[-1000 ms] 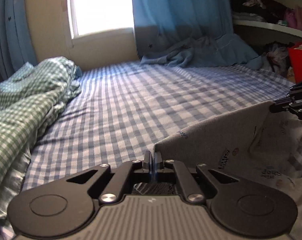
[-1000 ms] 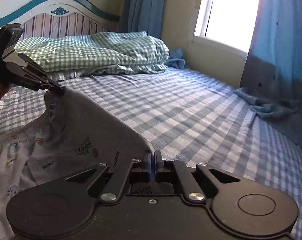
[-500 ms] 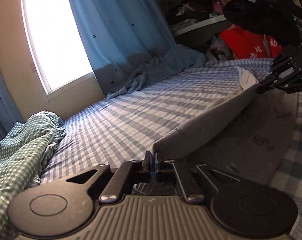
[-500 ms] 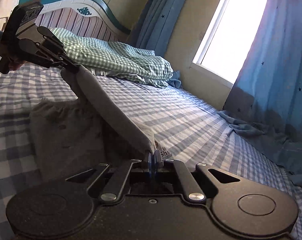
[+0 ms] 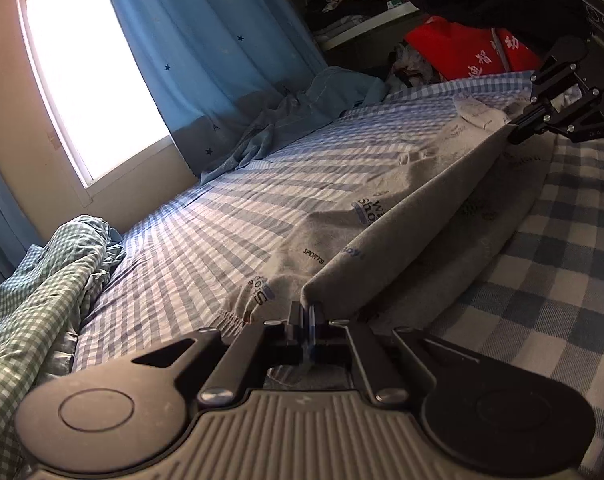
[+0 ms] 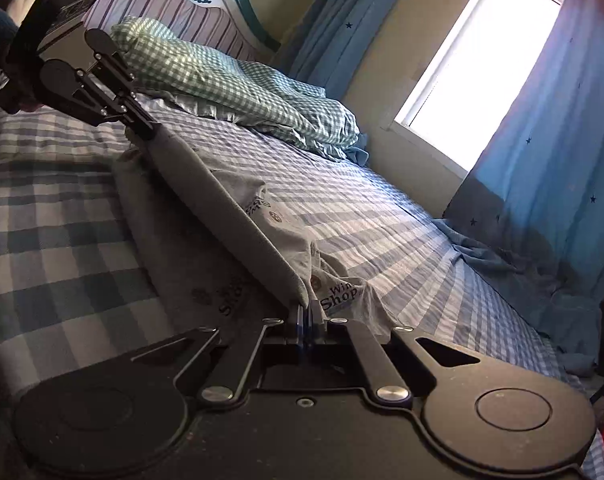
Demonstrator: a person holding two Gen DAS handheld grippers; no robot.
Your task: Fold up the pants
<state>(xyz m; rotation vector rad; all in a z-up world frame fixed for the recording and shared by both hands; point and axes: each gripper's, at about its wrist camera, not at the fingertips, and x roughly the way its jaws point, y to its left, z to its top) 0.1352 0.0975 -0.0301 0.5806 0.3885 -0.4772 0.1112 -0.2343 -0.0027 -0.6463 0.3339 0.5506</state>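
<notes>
Two grippers work over a bed [image 5: 229,232] covered in a blue-and-white checked sheet; a bright window [image 5: 89,68] with blue star-print curtains [image 5: 205,40] stands on its far side, a curtain hem pooling on the mattress. A green gingham duvet [image 6: 221,80] is bunched toward the striped headboard [image 6: 173,12]; at the opposite end, shelves [image 5: 362,12] hold heaped clothing and a red bag [image 5: 470,52]. The grey printed pants [image 5: 382,216] lie on the sheet, lettering legible ("SPORTS", "Shop"). Their long axis runs between the two grippers, roughly parallel to the bed's length. One edge is lifted into a taut folded ridge strung from gripper to gripper; the rest of the fabric lies flat on the sheet on either side of the ridge. Left gripper [image 5: 306,312]: jaws pressed together, pinching the ridge's end nearer the headboard. Right gripper [image 6: 305,314]: jaws likewise closed, clamping the opposite end, toward the shelves. Each gripper appears in the other's view at the far end of the ridge.
</notes>
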